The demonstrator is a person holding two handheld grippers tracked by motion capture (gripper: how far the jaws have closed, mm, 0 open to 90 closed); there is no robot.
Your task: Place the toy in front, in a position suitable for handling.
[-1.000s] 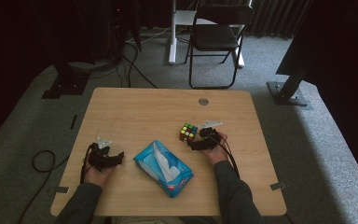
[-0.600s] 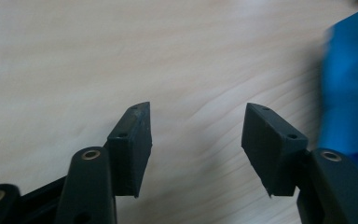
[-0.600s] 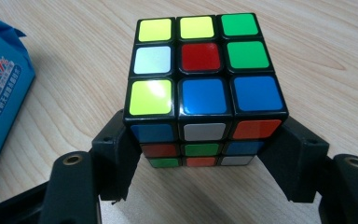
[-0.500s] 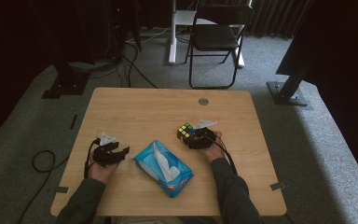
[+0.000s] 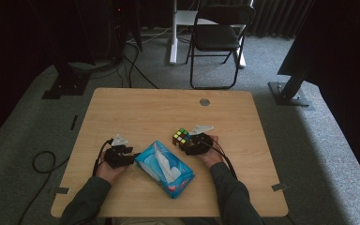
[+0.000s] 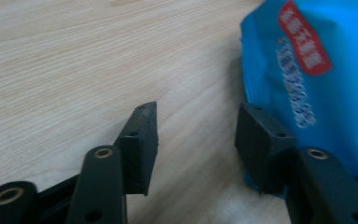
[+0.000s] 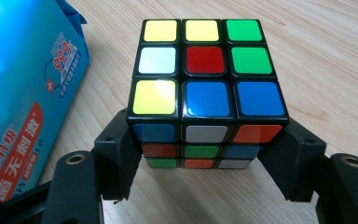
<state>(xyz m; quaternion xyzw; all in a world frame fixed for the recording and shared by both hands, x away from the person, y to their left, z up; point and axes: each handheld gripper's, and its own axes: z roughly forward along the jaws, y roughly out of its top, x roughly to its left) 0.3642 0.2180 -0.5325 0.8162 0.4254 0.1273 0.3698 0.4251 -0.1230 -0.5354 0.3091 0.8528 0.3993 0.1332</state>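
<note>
A light wooden table point(image 5: 140, 112) is standing on grey carpet point(image 5: 23, 131) in a dim room; a black folding chair point(image 5: 218, 35) is sitting beyond its far edge, with a white post point(image 5: 173, 30) beside it and dark stands and cables trailing across the floor; a small round grey disc point(image 5: 205, 101) is lying near the table's far edge, right of centre.

A blue tissue pack point(image 5: 165, 162) is lying near the middle of the near half of the table, a white tissue sticking up from its slot.

The left gripper point(image 5: 120, 157) is resting on the table near the left edge, just beside the pack's left end; in the left gripper view its jaws are standing apart with bare wood between them, holding nothing, and the right-hand jaw is sitting against the pack's blue wrapper point(image 6: 317, 84).

The right gripper point(image 5: 194, 143) is lying right of the pack, pointing toward the far left; its jaws are pressing on the two sides of a scrambled Rubik's cube point(image 5: 181, 137), which is sitting on the wood just beyond the pack's far right corner; in the right gripper view the cube point(image 7: 205, 88) is showing yellow, green, white, red and blue squares on top, with the pack point(image 7: 23, 93) close at its left.
</note>
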